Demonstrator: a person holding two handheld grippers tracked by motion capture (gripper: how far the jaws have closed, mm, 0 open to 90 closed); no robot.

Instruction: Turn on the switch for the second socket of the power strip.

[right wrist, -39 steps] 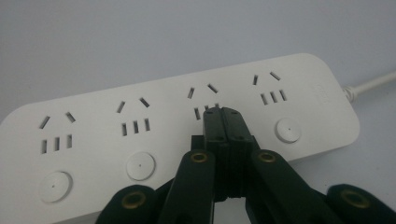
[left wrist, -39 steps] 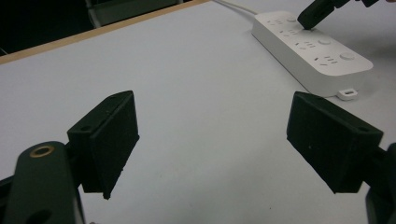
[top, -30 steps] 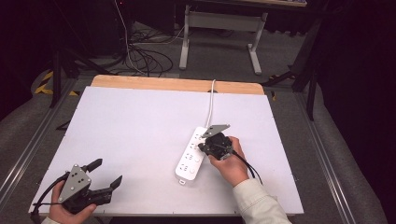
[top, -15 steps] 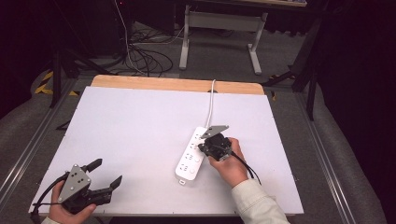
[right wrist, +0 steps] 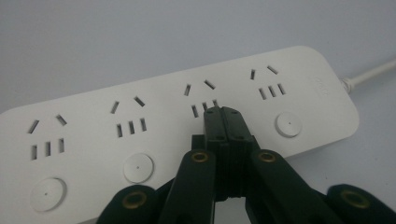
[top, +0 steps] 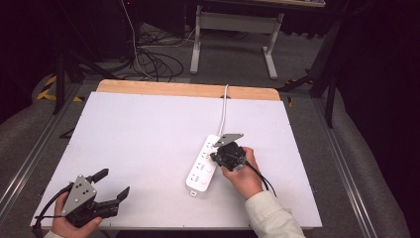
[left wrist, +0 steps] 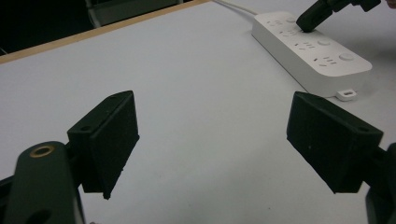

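Note:
A white power strip (top: 203,164) lies on the white table top (top: 148,134), right of centre, its cord (top: 225,109) running to the far edge. My right gripper (top: 218,156) is shut with nothing between its jaws, and its tips press down on the strip (right wrist: 140,126) where a round button would sit below the third socket group. In the right gripper view the shut jaws cover that spot, while the other round buttons (right wrist: 138,167) show. My left gripper (top: 113,184) rests at the near left corner, open and empty. From the left gripper view the strip (left wrist: 310,49) lies far right.
A wooden strip (top: 188,90) edges the table's far side. Beyond it stand a desk frame (top: 233,34) and loose cables (top: 153,57) on the floor. Metal rails (top: 346,168) run along both sides of the table.

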